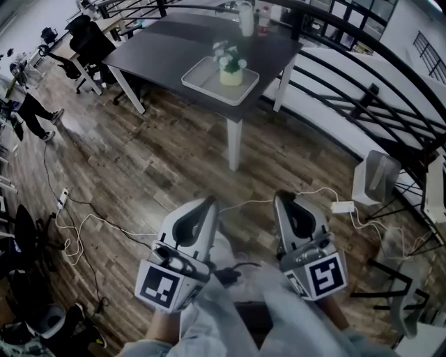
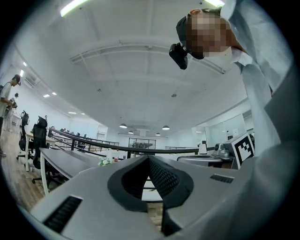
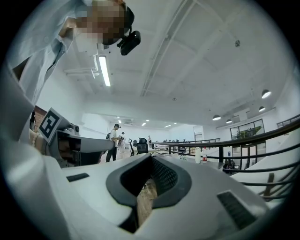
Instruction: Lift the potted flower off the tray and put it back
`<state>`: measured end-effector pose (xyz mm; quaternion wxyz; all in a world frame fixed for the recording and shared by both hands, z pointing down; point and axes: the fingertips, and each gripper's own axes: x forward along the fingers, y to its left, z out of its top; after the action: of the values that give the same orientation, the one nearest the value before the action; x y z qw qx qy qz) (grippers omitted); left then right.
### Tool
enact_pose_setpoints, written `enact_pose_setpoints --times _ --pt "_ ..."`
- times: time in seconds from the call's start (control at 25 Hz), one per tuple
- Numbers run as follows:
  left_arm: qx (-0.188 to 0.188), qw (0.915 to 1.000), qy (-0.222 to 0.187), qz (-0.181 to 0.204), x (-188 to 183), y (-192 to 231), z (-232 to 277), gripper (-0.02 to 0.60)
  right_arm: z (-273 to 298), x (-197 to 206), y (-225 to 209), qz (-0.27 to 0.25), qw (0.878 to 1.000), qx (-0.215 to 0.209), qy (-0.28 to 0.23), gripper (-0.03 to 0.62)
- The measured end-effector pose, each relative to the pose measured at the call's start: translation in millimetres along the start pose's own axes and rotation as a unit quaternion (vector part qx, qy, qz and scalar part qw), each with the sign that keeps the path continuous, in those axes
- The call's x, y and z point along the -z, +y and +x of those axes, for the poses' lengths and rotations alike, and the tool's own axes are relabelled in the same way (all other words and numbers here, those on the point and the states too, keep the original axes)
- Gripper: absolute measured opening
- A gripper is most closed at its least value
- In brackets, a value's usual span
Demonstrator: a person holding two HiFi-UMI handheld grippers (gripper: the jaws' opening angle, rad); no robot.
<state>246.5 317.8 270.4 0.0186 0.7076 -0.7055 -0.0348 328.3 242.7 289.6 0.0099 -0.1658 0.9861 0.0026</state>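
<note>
The potted flower (image 1: 231, 66), white blooms in a pale yellow pot, stands on a white tray (image 1: 202, 78) at the near corner of a dark table (image 1: 174, 49), far ahead of me. In the left gripper view the potted flower (image 2: 104, 162) is a small far-off shape. Both grippers are held low, close to my body, well short of the table. My left gripper (image 1: 209, 202) is shut with nothing in it, and its jaws meet in the left gripper view (image 2: 149, 159). My right gripper (image 1: 284, 199) is shut and empty too, with its jaws together in the right gripper view (image 3: 151, 157).
Wooden floor with loose cables and a white power adapter (image 1: 343, 207) lies between me and the table. A black railing (image 1: 362, 77) runs along the right, with a white chair (image 1: 376, 178) beside it. Black office chairs (image 1: 87, 38) and a person (image 1: 31, 111) are at the left. Bottles (image 1: 247, 19) stand at the table's far end.
</note>
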Motion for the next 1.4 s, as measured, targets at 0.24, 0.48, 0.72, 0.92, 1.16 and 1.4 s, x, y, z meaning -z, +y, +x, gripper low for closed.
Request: enact_pose_setpoints --times 0.24,0.48,0.72,0.92,1.16,1.4 --pt "0.012 0.9999 -0.004 -0.002 -4 20 18 -0.002 24 1 -4 -0.005 1.0 0.002 0.005 -0.002" --pt "0.023 0.9997 0.0 0.002 -11 52 35 -0.002 58 -1 -14 -0.007 1.0 0.018 0.014 -0.002" --pt "0.036 0.9993 0.003 -0.005 -15 92 53 -0.002 97 -3 -18 -0.009 0.999 0.036 0.016 -0.002" --pt "0.053 0.9986 0.005 -0.005 -21 124 68 -0.002 128 -7 -19 -0.008 0.998 0.053 0.016 -0.002" --pt "0.075 0.9971 0.004 -0.003 -25 156 81 -0.002 161 -12 -19 -0.011 0.997 0.076 0.008 -0.002" --pt "0.091 0.9959 -0.002 -0.003 -27 187 91 -0.002 189 -11 -16 -0.019 0.995 0.093 0.012 -0.002"
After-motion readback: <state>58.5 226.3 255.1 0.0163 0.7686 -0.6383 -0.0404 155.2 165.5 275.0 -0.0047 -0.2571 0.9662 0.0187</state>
